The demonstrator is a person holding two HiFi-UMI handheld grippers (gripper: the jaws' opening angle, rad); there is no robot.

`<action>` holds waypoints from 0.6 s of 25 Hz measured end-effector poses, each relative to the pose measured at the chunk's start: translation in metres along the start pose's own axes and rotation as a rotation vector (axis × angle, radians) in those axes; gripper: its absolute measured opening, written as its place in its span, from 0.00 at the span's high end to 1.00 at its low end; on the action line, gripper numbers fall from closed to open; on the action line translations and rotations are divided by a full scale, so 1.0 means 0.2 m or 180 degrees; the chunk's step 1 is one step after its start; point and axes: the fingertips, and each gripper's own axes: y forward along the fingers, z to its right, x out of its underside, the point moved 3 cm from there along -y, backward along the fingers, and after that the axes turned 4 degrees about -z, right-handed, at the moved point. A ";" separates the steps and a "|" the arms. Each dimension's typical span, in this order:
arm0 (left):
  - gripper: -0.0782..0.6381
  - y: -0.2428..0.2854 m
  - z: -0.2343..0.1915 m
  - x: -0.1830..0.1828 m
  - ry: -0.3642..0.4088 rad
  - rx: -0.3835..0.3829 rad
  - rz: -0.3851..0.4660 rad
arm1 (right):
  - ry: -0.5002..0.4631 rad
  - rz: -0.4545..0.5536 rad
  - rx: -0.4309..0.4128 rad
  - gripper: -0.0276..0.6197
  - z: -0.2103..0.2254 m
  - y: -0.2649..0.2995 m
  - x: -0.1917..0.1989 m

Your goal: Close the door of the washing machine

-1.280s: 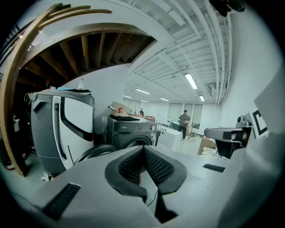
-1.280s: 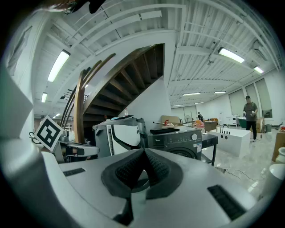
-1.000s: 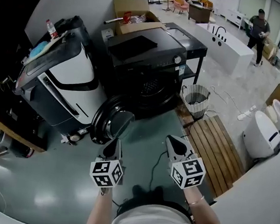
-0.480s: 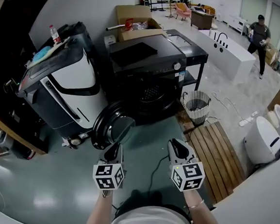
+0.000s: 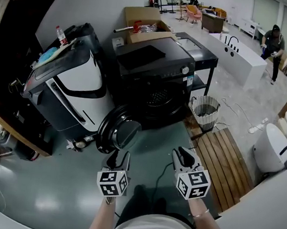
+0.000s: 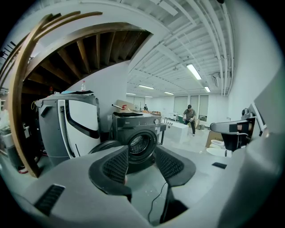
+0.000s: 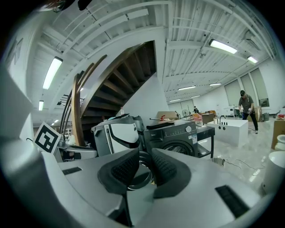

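The black front-loading washing machine [image 5: 154,82] stands ahead, its round door [image 5: 118,130] swung open to the left and down near the floor. My left gripper [image 5: 119,158] hovers just in front of the door; its jaws have just been opening and nothing is between them. My right gripper [image 5: 186,156] floats to the right over the green floor, jaws also just opening and empty. In the left gripper view the left gripper [image 6: 141,165] frames the drum opening [image 6: 141,144]. In the right gripper view the right gripper [image 7: 144,168] frames the door [image 7: 143,174].
A white-and-black appliance [image 5: 71,85] stands left of the washer. On the right are a wire basket [image 5: 204,111], a wooden slat platform [image 5: 224,158] and a white round unit [image 5: 275,148]. A dark cable [image 5: 159,175] lies on the floor. A person [image 5: 275,46] stands far off.
Both pairs of jaws were shut in the earlier frames and now stand apart. Both grippers have edged slightly toward the washer. The door still hangs open.
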 end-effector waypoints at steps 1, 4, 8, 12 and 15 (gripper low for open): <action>0.62 0.01 0.00 0.00 -0.0001 -0.0012 -0.0008 | 0.0007 -0.0004 0.0002 0.84 0.01 0.00 0.00; 0.61 0.03 -0.01 0.00 -0.0024 -0.0037 -0.0024 | 0.0020 -0.0028 0.0013 0.84 0.04 0.02 0.00; 0.61 0.08 -0.07 -0.01 -0.0049 -0.0057 -0.0035 | 0.0045 -0.0045 0.0036 0.83 0.06 0.08 -0.01; 0.61 0.20 -0.15 -0.04 -0.0093 -0.0086 -0.0062 | 0.0023 -0.0070 0.0056 0.82 0.10 0.21 -0.03; 0.61 0.32 -0.21 -0.06 -0.0110 -0.0091 -0.0088 | 0.0025 -0.0126 0.0072 0.81 0.15 0.33 -0.04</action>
